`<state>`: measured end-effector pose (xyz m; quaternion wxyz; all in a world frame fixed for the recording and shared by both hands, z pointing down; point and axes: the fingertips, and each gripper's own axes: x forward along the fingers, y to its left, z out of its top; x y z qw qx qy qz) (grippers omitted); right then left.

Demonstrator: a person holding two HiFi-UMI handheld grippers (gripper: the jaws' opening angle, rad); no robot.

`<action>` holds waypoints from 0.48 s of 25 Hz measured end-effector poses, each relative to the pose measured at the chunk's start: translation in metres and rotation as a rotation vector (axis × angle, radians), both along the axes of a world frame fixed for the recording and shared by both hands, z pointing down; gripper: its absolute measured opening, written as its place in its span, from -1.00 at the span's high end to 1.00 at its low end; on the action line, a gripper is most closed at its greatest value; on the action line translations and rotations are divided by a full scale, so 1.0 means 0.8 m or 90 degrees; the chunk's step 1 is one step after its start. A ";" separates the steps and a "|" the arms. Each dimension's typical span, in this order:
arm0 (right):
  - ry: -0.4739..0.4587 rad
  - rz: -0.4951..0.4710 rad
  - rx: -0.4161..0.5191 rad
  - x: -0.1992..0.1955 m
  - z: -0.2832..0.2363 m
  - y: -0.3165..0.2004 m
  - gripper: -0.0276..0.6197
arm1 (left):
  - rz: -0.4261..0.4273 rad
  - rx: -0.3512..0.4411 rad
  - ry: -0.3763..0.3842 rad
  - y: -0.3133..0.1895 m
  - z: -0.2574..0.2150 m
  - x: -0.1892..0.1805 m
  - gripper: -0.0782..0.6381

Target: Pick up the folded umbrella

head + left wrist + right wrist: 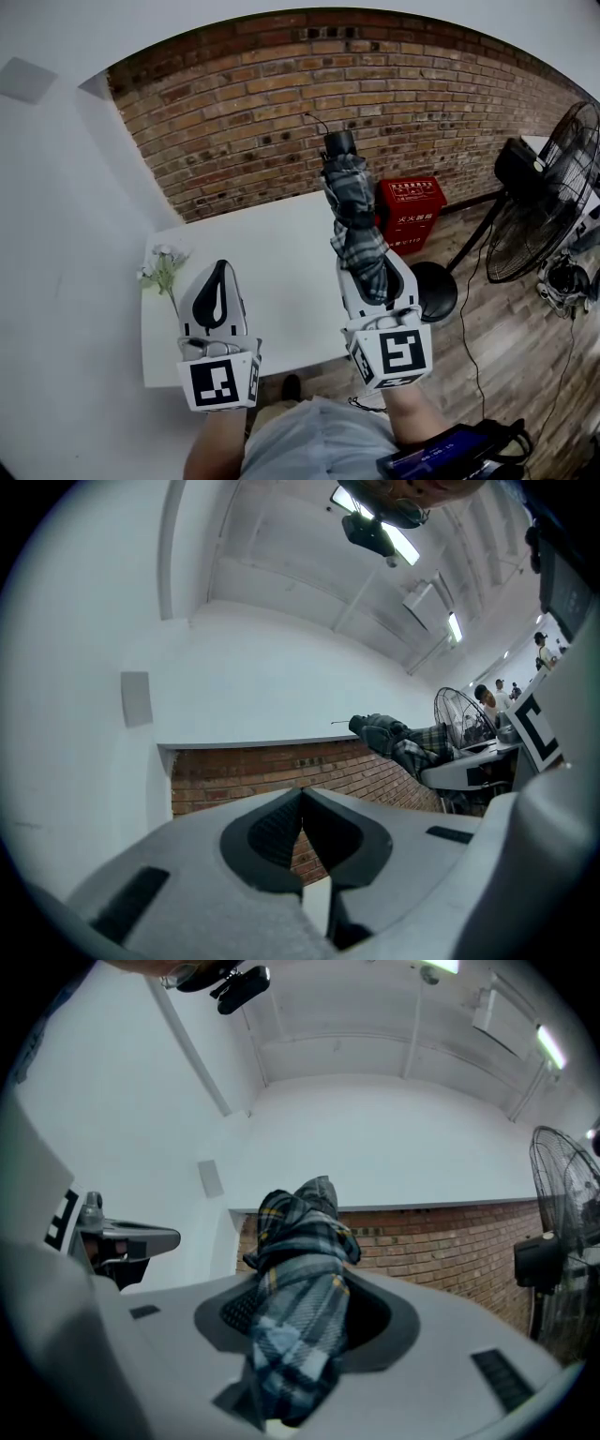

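Observation:
The folded umbrella (354,216), grey plaid with a black handle on top, stands nearly upright in the air over the white table (272,253). My right gripper (375,264) is shut on its lower part. In the right gripper view the plaid cloth (300,1269) fills the gap between the jaws of the right gripper (305,1290). My left gripper (220,266) is held beside it to the left, shut, with nothing in it. Its tips meet in the left gripper view (302,795), where the umbrella (403,742) shows at the right.
A small bunch of pale flowers (164,267) lies at the table's left edge. Behind the table runs a brick wall (375,103), with a red box (412,211) on the floor. A standing fan (544,197) and its round base (436,291) are at the right.

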<state>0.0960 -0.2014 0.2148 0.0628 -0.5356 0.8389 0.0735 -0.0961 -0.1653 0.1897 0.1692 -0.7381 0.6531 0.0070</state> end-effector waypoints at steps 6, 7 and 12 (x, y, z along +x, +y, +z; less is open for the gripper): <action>-0.003 -0.005 -0.001 0.000 0.002 -0.002 0.29 | -0.003 -0.003 -0.002 -0.002 0.003 0.003 0.76; -0.003 -0.005 -0.001 -0.001 0.002 -0.003 0.29 | -0.003 -0.004 -0.002 -0.002 0.003 0.002 0.76; -0.006 -0.011 -0.006 0.002 0.004 -0.003 0.29 | -0.007 -0.007 -0.005 -0.001 0.002 0.006 0.76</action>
